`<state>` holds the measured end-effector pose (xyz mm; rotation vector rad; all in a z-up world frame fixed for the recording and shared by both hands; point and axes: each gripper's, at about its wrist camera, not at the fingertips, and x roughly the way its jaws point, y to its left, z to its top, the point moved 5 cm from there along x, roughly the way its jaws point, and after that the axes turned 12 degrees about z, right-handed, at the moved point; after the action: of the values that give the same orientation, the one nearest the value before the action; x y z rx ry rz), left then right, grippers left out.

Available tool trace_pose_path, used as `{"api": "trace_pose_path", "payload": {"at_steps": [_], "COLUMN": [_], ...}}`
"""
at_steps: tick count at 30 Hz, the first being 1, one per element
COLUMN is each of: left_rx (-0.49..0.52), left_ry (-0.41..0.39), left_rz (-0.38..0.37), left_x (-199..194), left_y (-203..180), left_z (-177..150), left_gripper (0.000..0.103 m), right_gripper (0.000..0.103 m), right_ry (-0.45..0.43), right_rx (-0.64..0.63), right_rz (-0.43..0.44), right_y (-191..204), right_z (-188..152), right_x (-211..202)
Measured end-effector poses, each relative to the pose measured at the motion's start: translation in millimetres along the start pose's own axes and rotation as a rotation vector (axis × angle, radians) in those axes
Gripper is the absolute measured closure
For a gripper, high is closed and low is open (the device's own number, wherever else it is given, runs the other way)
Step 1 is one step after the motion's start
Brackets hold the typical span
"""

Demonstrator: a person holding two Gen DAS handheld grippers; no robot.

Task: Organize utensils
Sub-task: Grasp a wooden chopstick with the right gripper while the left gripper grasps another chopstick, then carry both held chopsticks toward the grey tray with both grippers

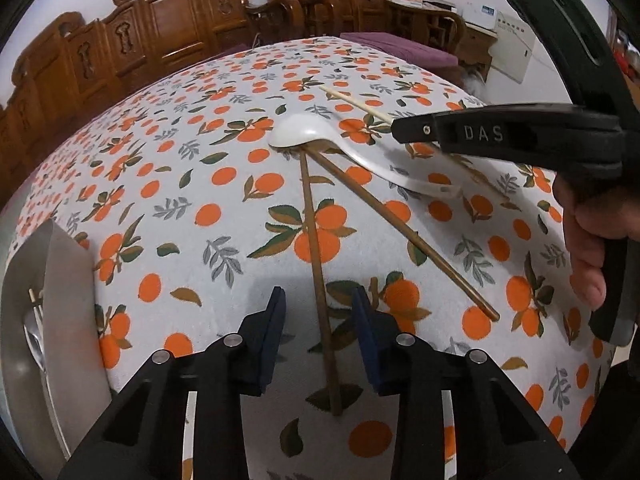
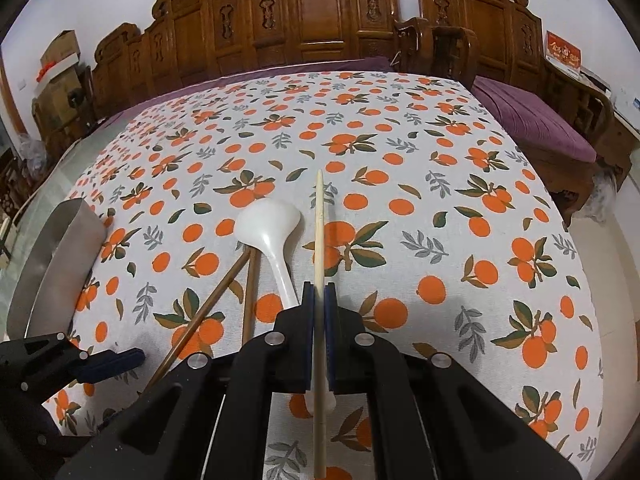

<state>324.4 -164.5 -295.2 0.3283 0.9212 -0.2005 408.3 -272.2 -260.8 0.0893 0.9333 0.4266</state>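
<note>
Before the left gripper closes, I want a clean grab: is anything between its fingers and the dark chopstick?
Nothing visible. The left gripper is open, its fingers either side of the dark chopstick on the tablecloth. The white spoon covers only its far tip.

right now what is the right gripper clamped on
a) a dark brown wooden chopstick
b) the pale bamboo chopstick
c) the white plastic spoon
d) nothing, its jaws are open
b: in the right wrist view the right gripper has its jaws closed on the pale bamboo chopstick, while the white plastic spoon and the two dark brown wooden chopsticks lie free on the tablecloth.
</note>
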Motion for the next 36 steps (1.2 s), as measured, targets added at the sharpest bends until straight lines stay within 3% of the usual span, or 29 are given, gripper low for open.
{"api": "trace_pose_path", "payload": {"at_steps": [9,22,36], "left_rx": [-0.030,-0.063,-0.138], "left_ry": [0.014,0.017,-0.083], "left_rz": [-0.008,-0.041,-0.043], "left_x": [4,-15,-73], "left_y": [12,36,82], "left_z": [1,-5,-6], "left_gripper": [0.098,0.099,0.099], "right_gripper": [0.097,0.097,0.097], "right_ry": [0.006,-0.010,-0.035], "right_rx": [-0.014,-0.043,-0.088], "right_rz": [0.003,0.028,0.101], "right_y": [3,21,66], "right_z": [-1,1,-1], "right_x": [3,-3,-17]}}
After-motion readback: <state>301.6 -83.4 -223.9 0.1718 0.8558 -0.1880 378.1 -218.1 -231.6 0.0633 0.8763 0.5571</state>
